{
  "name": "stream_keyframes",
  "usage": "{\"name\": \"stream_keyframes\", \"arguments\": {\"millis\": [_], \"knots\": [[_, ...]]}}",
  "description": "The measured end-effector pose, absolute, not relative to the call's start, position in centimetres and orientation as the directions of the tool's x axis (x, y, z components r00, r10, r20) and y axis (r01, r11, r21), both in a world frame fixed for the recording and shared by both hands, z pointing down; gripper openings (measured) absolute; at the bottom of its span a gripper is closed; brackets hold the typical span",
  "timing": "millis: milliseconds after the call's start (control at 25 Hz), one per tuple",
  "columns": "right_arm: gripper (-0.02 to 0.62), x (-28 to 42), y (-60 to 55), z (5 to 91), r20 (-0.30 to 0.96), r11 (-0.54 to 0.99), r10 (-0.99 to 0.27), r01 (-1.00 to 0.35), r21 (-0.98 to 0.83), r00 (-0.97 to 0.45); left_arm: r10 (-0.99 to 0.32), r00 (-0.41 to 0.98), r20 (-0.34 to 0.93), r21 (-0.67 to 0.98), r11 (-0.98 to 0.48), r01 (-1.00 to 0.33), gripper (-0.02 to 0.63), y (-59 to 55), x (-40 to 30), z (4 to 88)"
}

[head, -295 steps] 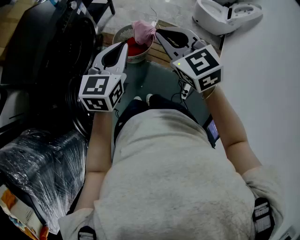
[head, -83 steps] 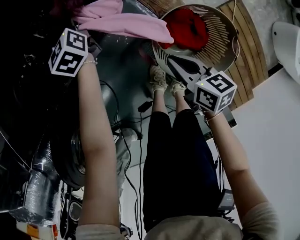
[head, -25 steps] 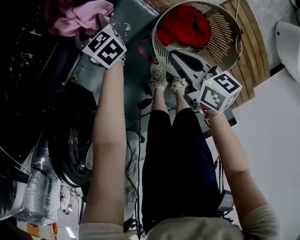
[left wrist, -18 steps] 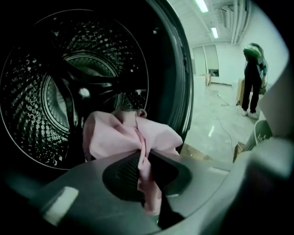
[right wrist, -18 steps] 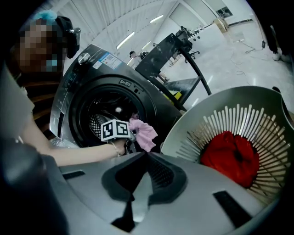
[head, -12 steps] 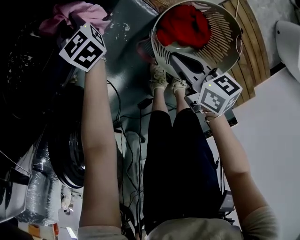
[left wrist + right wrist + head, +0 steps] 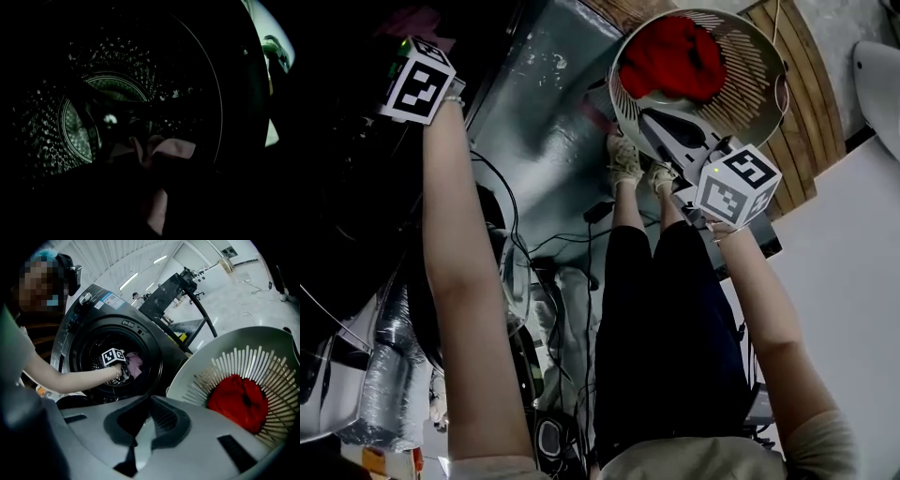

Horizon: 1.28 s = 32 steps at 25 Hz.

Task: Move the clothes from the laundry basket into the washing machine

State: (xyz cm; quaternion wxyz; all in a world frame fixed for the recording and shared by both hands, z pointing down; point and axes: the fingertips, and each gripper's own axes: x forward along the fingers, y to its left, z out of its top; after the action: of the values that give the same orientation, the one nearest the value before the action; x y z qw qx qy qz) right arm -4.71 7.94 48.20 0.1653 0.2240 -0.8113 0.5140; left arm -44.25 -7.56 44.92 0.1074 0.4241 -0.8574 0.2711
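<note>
In the left gripper view my left gripper (image 7: 143, 151) is deep in the dark steel drum (image 7: 79, 122) of the washing machine (image 7: 84, 319). A fold of the pink garment (image 7: 176, 147) is pinched in its jaws, which have just been opening a little. The right gripper view shows that gripper (image 7: 124, 371) and the pink cloth (image 7: 136, 363) inside the door opening. My right gripper (image 7: 628, 108) is shut on the rim of the tilted white laundry basket (image 7: 755, 70). A red garment (image 7: 675, 56) lies inside the basket.
The washer's round door (image 7: 502, 291) hangs open at the lower left. A person's legs and shoes (image 7: 628, 169) stand between washer and basket, with cables (image 7: 581, 234) on the floor. A white table (image 7: 862, 281) is at the right and a wooden platform (image 7: 806, 112) lies under the basket.
My left gripper has gone up and to the left, deeper into the drum, taking the pink garment out of the head view. The right gripper and the basket have stayed put.
</note>
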Motion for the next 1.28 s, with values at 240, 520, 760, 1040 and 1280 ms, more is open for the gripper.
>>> {"name": "stream_keyframes", "arguments": {"millis": [240, 520, 760, 1040, 1280], "knots": [[0.021, -4.8, 7.9, 47.9, 0.506, 0.391, -0.211, -0.546, -0.741, -0.837, -0.657, -0.546, 0.520, -0.276, 0.476, -0.835, 0.265, -4.6, -41.1, 49.3], [0.014, -3.5, 7.2, 45.4, 0.515, 0.459, -0.247, -0.567, -0.683, -0.821, -0.768, -0.392, 0.506, -0.220, 0.325, -0.920, 0.267, -4.4, -34.1, 46.1], [0.009, -2.1, 5.8, 39.9, 0.546, 0.556, -0.293, -0.605, -0.570, -0.785, -0.820, -0.247, 0.517, -0.148, 0.198, -0.969, 0.267, -2.0, -27.6, 40.5], [0.011, 1.3, 4.3, 39.1, 0.635, 0.532, -0.367, -0.714, -0.455, -0.679, -0.829, 0.023, 0.559, 0.061, 0.013, -0.998, 0.238, 0.7, -16.7, 38.2], [0.012, 4.1, 4.8, 46.1, 0.744, 0.556, -0.285, -0.736, -0.385, -0.604, -0.758, 0.276, 0.591, 0.236, -0.164, -0.958, 0.022, 5.1, -6.1, 39.1]]}}
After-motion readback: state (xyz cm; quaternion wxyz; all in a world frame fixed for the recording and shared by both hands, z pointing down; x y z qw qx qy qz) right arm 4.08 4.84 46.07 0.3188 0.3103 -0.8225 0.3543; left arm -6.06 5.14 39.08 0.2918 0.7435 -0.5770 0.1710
